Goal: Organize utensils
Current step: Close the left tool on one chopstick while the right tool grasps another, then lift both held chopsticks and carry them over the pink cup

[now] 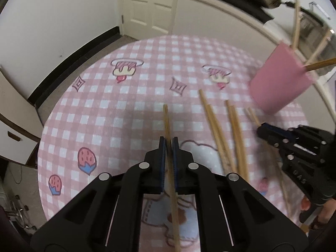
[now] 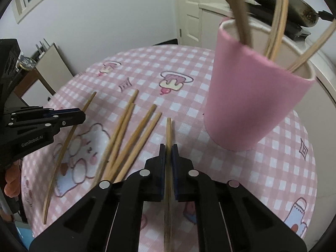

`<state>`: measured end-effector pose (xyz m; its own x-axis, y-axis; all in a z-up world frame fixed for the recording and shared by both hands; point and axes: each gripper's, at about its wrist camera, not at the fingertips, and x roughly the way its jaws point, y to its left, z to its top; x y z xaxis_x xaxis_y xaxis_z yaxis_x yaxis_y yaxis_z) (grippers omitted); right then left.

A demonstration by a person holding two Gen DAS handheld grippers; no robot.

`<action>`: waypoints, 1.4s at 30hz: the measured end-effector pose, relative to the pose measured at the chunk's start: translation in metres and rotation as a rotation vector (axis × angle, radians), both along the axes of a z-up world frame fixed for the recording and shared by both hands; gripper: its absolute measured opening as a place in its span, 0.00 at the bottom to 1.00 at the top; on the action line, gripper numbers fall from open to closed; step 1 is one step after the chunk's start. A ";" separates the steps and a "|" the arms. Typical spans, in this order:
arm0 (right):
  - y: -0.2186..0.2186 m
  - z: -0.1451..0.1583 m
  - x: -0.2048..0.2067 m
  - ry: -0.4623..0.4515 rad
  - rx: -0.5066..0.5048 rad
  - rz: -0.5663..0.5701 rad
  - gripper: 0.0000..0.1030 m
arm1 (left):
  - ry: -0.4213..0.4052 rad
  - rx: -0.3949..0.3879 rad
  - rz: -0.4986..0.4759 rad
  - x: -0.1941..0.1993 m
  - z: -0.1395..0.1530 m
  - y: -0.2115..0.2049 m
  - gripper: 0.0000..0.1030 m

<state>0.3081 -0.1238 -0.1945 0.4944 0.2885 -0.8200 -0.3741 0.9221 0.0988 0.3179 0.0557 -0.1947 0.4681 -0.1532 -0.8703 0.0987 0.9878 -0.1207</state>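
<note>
My left gripper (image 1: 168, 141) is shut on a wooden chopstick (image 1: 167, 121) that runs lengthwise between its blue pads, tip pointing away over the pink checked tablecloth (image 1: 105, 109). My right gripper (image 2: 168, 148) is likewise shut on another chopstick (image 2: 168, 130). Several loose chopsticks (image 2: 126, 134) lie on the cloth between the two grippers. A pink holder cup (image 2: 252, 96) with chopsticks standing in it is at the right, beyond my right gripper. The right gripper (image 1: 261, 129) shows at the right of the left wrist view, and the left gripper (image 2: 80, 115) at the left of the right wrist view.
The round table's far edge (image 1: 147, 38) drops to a grey floor, with a white door (image 1: 147, 4) behind. A dark pan (image 2: 289, 8) sits on a white counter beyond the cup. Cardboard boxes (image 1: 14, 126) stand left of the table.
</note>
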 end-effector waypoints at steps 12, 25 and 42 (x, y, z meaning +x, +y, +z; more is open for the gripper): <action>-0.025 0.085 -0.057 -0.181 0.151 0.045 0.04 | -0.250 -0.080 -0.064 -0.078 0.111 -0.020 0.06; -0.080 0.158 -0.106 -0.409 0.224 0.013 0.04 | -0.492 -0.115 -0.173 -0.145 0.191 -0.073 0.06; -0.116 0.219 -0.085 -0.653 0.251 -0.099 0.04 | -0.753 -0.190 -0.014 -0.096 0.244 -0.131 0.06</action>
